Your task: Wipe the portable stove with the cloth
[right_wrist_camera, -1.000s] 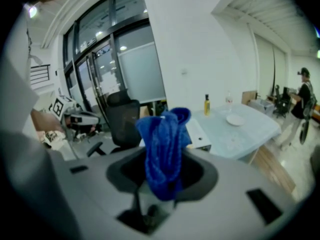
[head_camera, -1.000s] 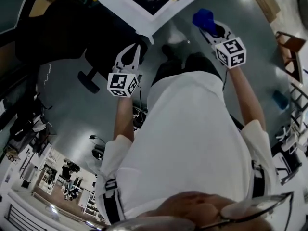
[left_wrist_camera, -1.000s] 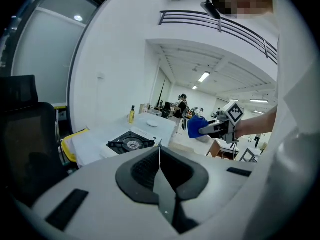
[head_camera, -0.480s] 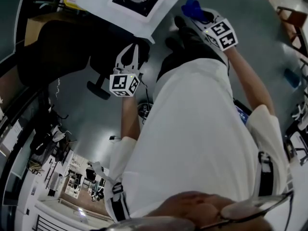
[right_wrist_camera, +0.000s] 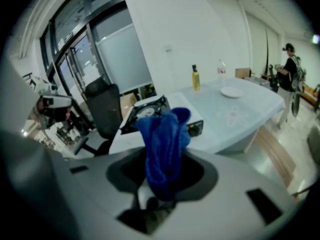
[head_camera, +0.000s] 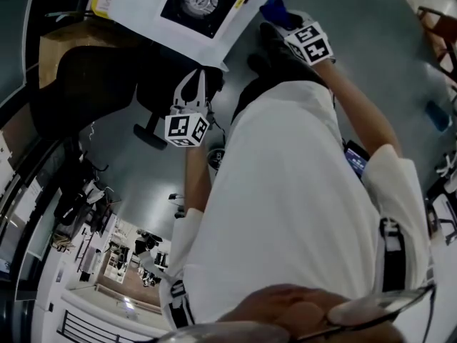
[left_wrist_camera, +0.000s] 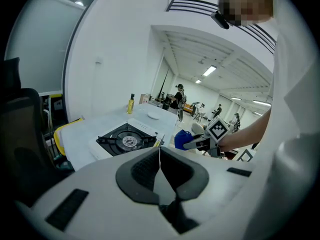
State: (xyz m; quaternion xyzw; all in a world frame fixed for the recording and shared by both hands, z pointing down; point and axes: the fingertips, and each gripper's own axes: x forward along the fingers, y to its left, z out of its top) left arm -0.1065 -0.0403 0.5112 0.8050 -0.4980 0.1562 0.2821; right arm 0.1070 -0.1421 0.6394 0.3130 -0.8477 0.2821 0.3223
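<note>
Count on the table (left_wrist_camera: 95,131): one portable stove (left_wrist_camera: 127,140) near its corner, one yellow bottle (left_wrist_camera: 130,104) and one white plate (left_wrist_camera: 153,116) toward the far edge. Handling gear: two tongs, namely the left tongs (left_wrist_camera: 160,151) and the right tongs (right_wrist_camera: 165,164), each with one marker cube, and one blue cloth (right_wrist_camera: 162,139). Off the table: one black office chair (right_wrist_camera: 102,111) at its edge, one standing person (right_wrist_camera: 291,64) clearly made out in the right gripper view, and further figures in the far room too small to count.
</note>
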